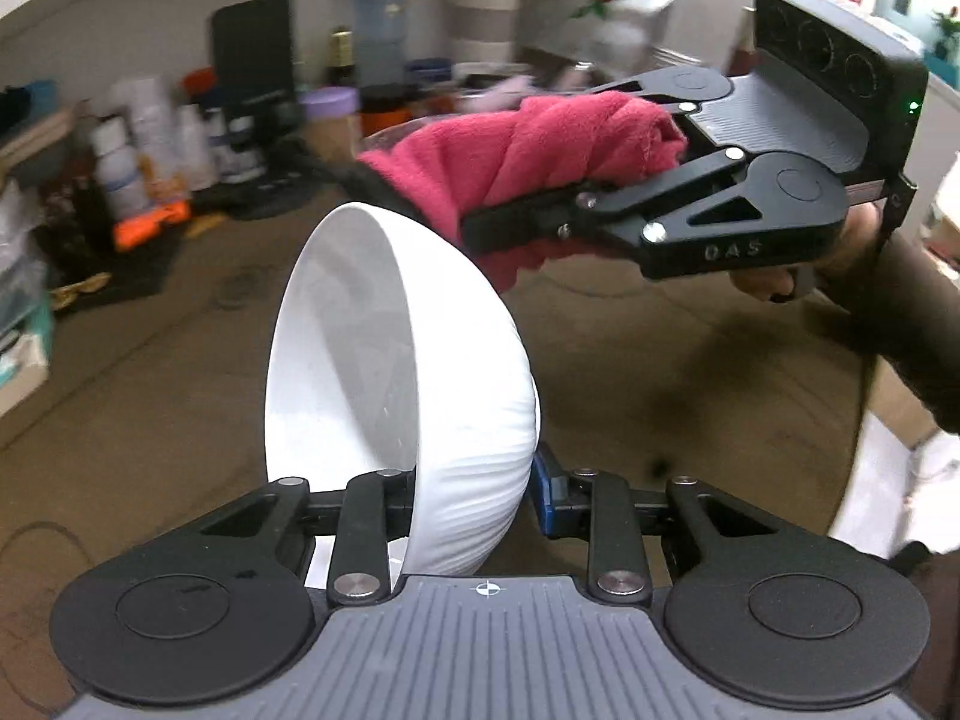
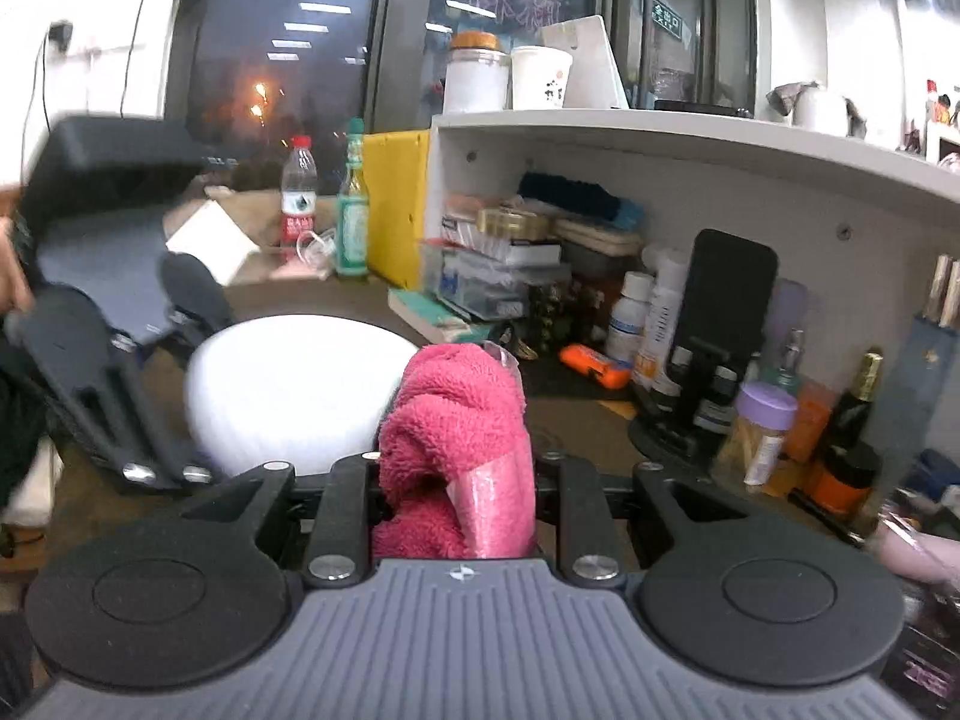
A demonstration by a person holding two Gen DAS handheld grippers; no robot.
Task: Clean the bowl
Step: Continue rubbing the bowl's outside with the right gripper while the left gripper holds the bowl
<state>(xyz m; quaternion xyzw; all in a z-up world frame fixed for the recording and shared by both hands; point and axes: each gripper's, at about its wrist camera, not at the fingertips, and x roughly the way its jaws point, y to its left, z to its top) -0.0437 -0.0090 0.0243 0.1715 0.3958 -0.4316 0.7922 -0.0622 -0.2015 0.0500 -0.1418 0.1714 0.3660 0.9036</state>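
A white ribbed bowl [image 1: 408, 396] is held on its side above the brown table, its opening facing left. My left gripper [image 1: 474, 498] is shut on the bowl's rim. My right gripper [image 1: 480, 180] is shut on a bunched pink cloth [image 1: 528, 156] and hovers just above and behind the bowl. In the right wrist view the pink cloth [image 2: 456, 426] fills the jaws of the right gripper [image 2: 456, 468]. The bowl's rounded outside [image 2: 288, 384] shows just left of it, held by the left gripper [image 2: 180, 396]. The cloth is beside the bowl; contact is unclear.
Bottles and jars [image 1: 156, 144] and a dark phone on a stand [image 2: 726, 312] crowd the back of the brown table [image 1: 180, 360] under a white shelf [image 2: 660, 126]. An orange object [image 2: 594, 366] lies near them. A water bottle [image 2: 298, 192] and a green bottle [image 2: 353, 210] stand farther off.
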